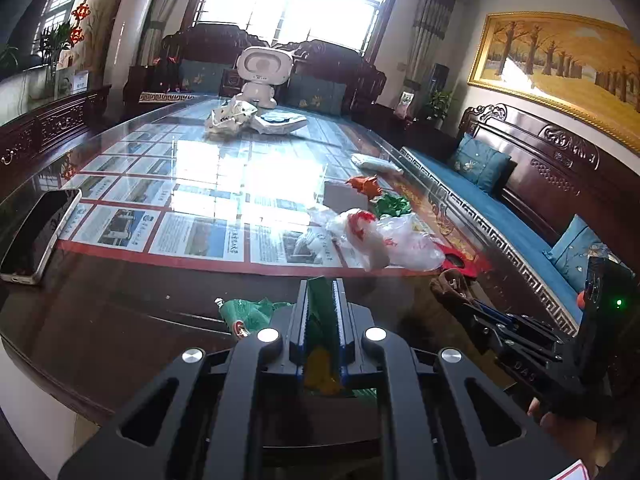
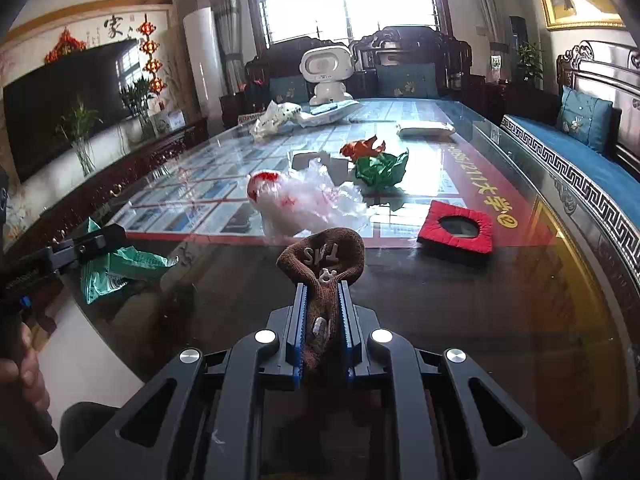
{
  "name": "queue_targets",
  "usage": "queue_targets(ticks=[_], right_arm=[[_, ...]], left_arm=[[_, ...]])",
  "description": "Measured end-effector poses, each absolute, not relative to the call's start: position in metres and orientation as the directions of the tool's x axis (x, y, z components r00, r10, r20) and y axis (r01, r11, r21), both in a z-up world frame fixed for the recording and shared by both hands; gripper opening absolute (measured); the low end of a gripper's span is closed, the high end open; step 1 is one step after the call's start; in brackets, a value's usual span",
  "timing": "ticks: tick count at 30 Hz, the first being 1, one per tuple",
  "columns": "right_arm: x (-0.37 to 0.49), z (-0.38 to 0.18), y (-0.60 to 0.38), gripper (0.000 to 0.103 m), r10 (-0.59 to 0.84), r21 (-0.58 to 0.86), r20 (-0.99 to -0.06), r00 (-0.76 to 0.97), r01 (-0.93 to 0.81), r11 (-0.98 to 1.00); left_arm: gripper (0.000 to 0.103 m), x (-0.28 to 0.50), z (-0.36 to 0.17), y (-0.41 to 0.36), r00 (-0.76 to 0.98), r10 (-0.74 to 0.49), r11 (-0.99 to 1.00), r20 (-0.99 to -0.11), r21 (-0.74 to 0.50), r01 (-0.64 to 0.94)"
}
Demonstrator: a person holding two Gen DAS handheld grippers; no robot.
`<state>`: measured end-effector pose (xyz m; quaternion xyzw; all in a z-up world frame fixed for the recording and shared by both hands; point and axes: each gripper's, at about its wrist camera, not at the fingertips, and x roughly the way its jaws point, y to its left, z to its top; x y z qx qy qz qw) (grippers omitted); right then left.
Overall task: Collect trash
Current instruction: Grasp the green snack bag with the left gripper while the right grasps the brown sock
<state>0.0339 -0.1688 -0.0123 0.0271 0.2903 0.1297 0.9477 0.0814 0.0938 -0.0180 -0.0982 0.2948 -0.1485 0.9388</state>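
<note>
My left gripper is shut on a green plastic wrapper, held just above the near edge of the glass-topped table; the wrapper also shows in the right wrist view. My right gripper is shut on a brown knitted sock, also seen in the left wrist view. Further out on the table lie a clear plastic bag with red print, crumpled green paper and crumpled orange paper.
A red square pad with a hole lies right of the bag. A phone lies at the table's left edge. A white toy robot, a crumpled white bag and a white packet are far back. Wooden sofas flank the table.
</note>
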Motion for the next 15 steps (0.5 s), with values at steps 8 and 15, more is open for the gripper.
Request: queue_targets(ticks=[8, 15], right_arm=[[-0.01, 0.021, -0.191, 0.015, 0.32, 0.178, -0.475, 0.82, -0.266, 0.947], [-0.081, 0.039, -0.215, 0.015, 0.365, 0.183, -0.443, 0.819, -0.316, 0.931]], left_arm=[[0.012, 0.048, 0.006, 0.083, 0.785, -0.388, 0.92, -0.483, -0.256, 0.296], [0.012, -0.003, 0.013, 0.068, 0.733, -0.483, 0.876, -0.479, -0.259, 0.407]])
